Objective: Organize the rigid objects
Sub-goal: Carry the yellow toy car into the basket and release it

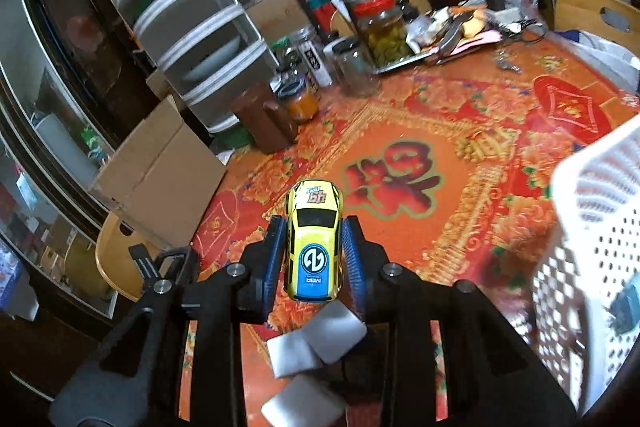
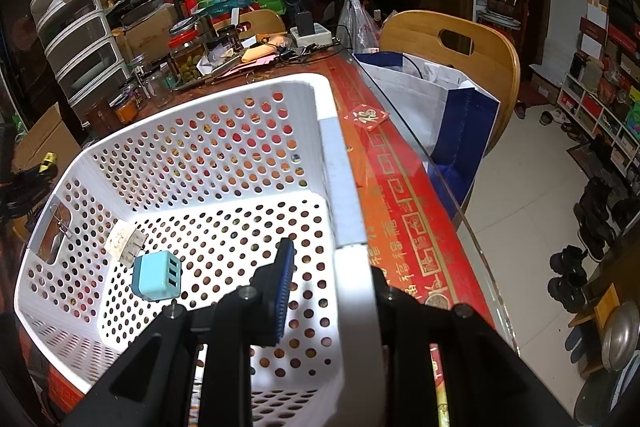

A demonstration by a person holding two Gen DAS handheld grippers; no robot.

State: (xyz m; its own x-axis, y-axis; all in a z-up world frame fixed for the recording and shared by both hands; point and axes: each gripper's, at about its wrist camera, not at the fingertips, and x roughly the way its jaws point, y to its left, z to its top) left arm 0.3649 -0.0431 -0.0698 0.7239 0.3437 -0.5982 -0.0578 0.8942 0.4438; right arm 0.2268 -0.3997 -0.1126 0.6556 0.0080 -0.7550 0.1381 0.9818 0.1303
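Left gripper pinching yellow toy car by its sides, holding it above red patterned tablecloth, left of white perforated basket. Right gripper clamping basket's right wall, one finger inside, other outside. Blue USB charger and white plug adapter lying on basket floor.

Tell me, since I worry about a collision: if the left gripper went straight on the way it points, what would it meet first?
Probably the bare red patterned tablecloth. The left gripper, shut on the yellow and blue toy car, points downward at open cloth; depth is unclear.
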